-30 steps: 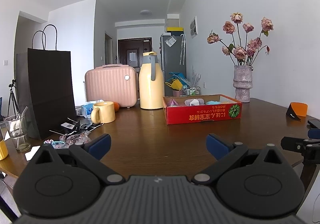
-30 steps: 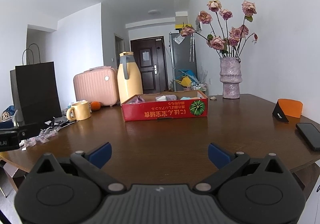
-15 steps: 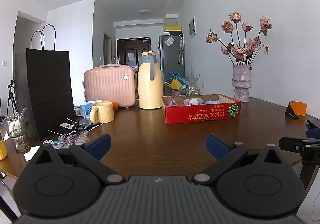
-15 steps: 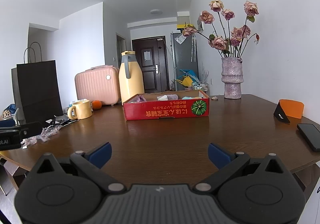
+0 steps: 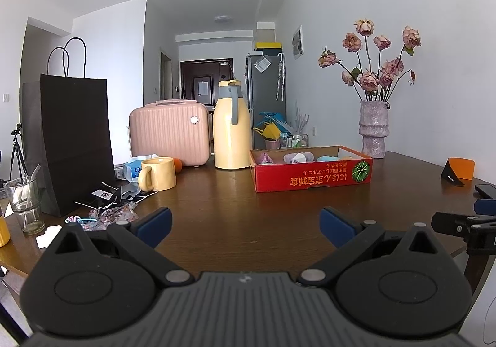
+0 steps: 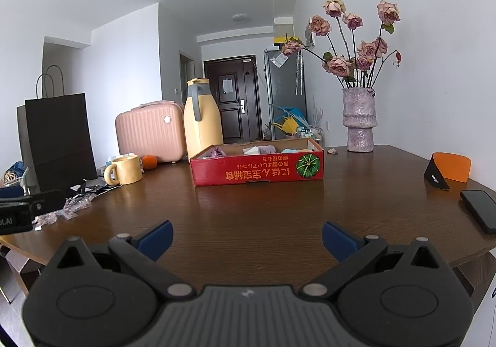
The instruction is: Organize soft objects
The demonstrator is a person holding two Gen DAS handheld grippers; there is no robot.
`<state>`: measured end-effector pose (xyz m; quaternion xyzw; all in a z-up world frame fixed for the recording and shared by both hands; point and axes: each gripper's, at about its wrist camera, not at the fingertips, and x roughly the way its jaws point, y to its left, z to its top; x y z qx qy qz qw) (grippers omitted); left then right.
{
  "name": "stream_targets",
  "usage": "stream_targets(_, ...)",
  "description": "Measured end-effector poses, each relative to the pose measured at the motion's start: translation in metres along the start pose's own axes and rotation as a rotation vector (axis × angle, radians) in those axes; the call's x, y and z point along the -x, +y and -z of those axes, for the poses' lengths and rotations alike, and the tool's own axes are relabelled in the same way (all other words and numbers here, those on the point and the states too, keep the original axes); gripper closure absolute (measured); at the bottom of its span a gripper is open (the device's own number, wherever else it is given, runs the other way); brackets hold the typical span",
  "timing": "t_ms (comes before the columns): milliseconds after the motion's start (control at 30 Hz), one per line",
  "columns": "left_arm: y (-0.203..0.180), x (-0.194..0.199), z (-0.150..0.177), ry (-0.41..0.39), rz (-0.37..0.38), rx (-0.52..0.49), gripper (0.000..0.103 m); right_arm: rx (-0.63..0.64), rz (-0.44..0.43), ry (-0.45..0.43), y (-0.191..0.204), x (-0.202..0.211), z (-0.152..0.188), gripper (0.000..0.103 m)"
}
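A: Red cardboard tray [image 5: 313, 175] far centre-right on the wood table [image 5: 235, 217], left wrist view. Soft objects [image 5: 297, 157] sit inside it: pinkish, lilac, pale blue lumps. Can't tell what each one is.

B: Left gripper [image 5: 245, 223]?

A: Jaws spread wide, nothing between them, low over the near table edge. Tray well apart from it. Yellow mug [image 5: 158, 173] and wrappers [image 5: 114, 213] to the left, black paper bag [image 5: 71, 142] behind those. Yellow jug [image 5: 232, 127] just left of the tray.

B: Right wrist view.

A: Same tray [image 6: 257, 169], now dead ahead. Soft items [image 6: 260, 150] just peek over the rim. Right gripper [image 6: 247, 238] also gaping, empty, near table edge. Phone [image 6: 479, 207] near right, vase [image 6: 359, 120] of dried roses far right, just beyond the tray's right end.

B: Progress?

A: My guess: either just starting or finished. Nothing held, and I see no loose soft things on the bare table.

B: Risks?

A: Tray is light card. A push on its front wall could slide it into the vase or jug. Reaching deep on the right might catch the rose stems. Soft stuff squashes, so a shallow pinch could slip off.
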<state>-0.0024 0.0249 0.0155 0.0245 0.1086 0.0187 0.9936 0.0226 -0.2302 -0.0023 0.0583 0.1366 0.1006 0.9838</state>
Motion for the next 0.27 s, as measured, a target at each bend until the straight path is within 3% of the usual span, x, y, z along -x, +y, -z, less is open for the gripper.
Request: stream_targets(267, -0.0001, -0.0014, 0.0019, 0.005, 0.004, 0.007, 0.0, -0.001, 0.0, 0.001, -0.0007, -0.0006, -0.0005, 0.0)
